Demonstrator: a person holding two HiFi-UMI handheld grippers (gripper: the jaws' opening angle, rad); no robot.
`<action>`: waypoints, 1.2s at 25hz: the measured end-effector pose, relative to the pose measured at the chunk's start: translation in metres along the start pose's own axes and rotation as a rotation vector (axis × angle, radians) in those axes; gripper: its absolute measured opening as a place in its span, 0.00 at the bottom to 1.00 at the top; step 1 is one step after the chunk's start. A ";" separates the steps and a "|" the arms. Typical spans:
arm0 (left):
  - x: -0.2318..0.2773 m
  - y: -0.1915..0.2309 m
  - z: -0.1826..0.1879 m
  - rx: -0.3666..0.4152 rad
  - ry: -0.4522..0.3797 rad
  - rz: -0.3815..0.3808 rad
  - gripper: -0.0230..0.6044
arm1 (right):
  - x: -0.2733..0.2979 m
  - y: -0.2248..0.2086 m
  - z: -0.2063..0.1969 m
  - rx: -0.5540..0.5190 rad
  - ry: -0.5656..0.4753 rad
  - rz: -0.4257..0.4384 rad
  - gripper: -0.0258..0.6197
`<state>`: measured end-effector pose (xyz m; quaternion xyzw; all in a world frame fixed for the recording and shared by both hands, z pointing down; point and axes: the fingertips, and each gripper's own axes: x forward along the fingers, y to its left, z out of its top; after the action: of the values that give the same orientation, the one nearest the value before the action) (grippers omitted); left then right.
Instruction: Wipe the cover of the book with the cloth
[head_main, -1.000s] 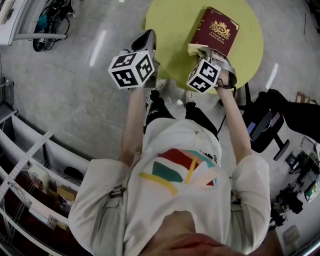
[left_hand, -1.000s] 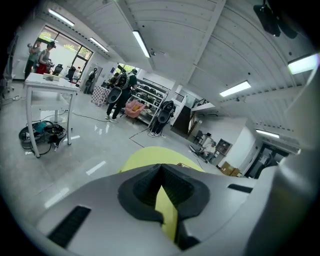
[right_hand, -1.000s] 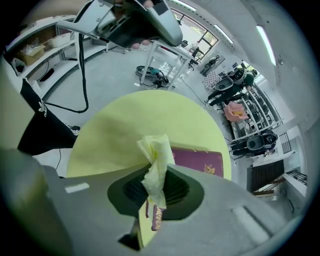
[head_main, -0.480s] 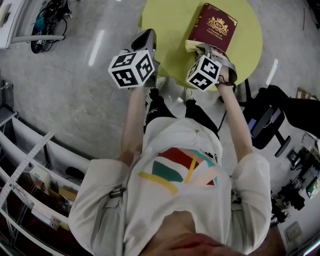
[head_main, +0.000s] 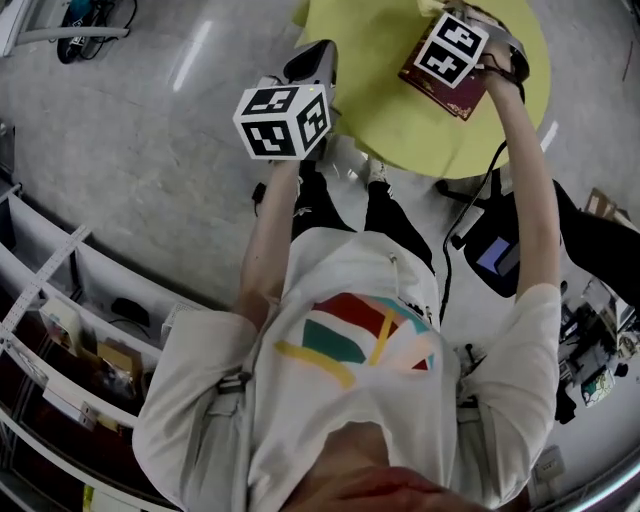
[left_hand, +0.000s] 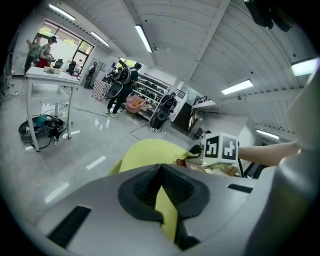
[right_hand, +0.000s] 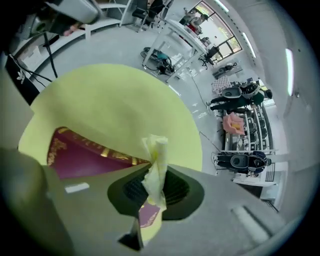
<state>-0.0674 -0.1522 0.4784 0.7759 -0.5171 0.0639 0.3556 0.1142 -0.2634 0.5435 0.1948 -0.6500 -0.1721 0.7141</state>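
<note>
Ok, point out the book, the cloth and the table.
book (right_hand: 90, 155), right gripper view, its maroon cover.
cloth (right_hand: 156, 165), right gripper view, its bunched middle.
table (head_main: 400, 120), head view, bare yellow top.

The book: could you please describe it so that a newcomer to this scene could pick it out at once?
Find the round yellow-green table in front of the person. The book lies flat on it, beneath the right claw clamping a pale cloth. Only it has a dark red cover with gold ornament.

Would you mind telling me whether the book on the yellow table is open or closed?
Closed: the book lies flat on the table with its maroon, gold-printed cover facing up.
</note>
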 end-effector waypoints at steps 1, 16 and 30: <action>0.000 0.002 -0.001 0.000 0.001 -0.001 0.06 | 0.009 -0.008 0.001 -0.002 0.019 0.002 0.09; -0.013 0.034 0.000 -0.014 0.013 0.016 0.06 | 0.024 -0.002 0.008 -0.084 0.123 0.113 0.09; -0.002 0.016 -0.006 0.007 0.043 -0.030 0.06 | -0.022 0.076 0.051 0.026 -0.098 0.260 0.09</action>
<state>-0.0802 -0.1506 0.4895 0.7834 -0.4972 0.0772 0.3649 0.0603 -0.1895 0.5664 0.1094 -0.7060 -0.0792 0.6952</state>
